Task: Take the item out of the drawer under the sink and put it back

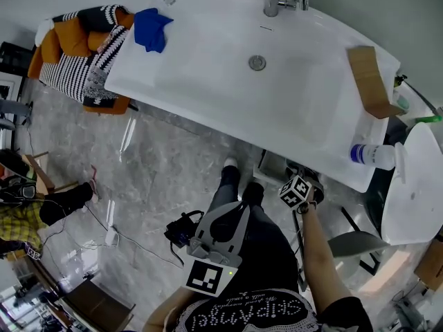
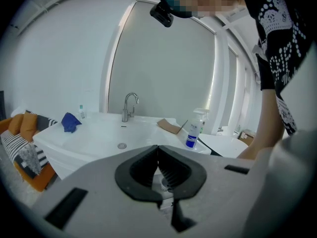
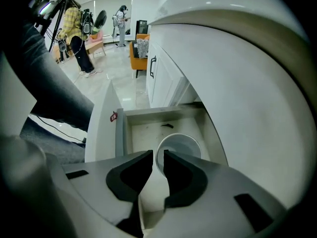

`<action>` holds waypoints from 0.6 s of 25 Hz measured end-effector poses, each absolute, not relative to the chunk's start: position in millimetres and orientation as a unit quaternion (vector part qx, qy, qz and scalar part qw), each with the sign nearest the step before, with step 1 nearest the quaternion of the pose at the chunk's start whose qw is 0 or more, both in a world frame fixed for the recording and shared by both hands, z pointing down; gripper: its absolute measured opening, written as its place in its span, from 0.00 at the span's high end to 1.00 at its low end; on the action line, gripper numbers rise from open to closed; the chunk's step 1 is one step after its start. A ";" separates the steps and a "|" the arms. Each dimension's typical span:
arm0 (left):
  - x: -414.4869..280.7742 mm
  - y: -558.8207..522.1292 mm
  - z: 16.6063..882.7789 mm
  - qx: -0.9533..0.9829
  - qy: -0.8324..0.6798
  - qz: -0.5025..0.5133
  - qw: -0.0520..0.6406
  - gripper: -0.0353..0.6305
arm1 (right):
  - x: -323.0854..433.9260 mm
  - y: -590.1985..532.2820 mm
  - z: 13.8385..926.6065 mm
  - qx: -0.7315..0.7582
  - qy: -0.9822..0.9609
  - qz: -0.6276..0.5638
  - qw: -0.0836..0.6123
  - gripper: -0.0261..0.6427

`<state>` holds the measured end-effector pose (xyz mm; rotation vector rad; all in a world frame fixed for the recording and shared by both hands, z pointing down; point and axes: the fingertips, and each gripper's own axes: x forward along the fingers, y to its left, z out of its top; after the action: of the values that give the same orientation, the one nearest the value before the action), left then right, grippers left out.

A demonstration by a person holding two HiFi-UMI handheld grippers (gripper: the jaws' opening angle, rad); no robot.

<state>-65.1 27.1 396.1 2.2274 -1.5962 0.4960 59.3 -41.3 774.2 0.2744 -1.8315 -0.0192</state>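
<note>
White cup (image 3: pixel 182 144) sits in the open drawer (image 3: pixel 148 117), and whether it rests on the drawer floor is unclear. The right gripper (image 3: pixel 157 155) pinches its near rim between both pads. The left gripper (image 2: pixel 157 151), jaws pressed together on nothing, faces the washbasin (image 2: pixel 99 138).

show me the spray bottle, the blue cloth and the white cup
spray bottle (image 1: pixel 374 156), head view, on its white body
blue cloth (image 1: pixel 150 30), head view, middle of the bundle
white cup (image 3: pixel 181 148), right gripper view, inside wall below the rim
</note>
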 end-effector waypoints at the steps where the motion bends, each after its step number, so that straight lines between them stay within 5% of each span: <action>1: -65.5 27.1 396.4 0.786 -0.566 0.174 0.180 0.94 | 59.3 -42.0 775.0 0.117 -0.790 -0.009 0.602 0.85; 15: -73.8 24.3 402.0 0.764 -0.588 0.168 0.206 0.94 | 63.4 -39.7 797.3 0.105 -0.771 0.002 0.628 0.85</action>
<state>-73.8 24.3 402.0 2.1289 -1.6377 0.4693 63.4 -39.7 797.3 0.2404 -1.7664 0.0052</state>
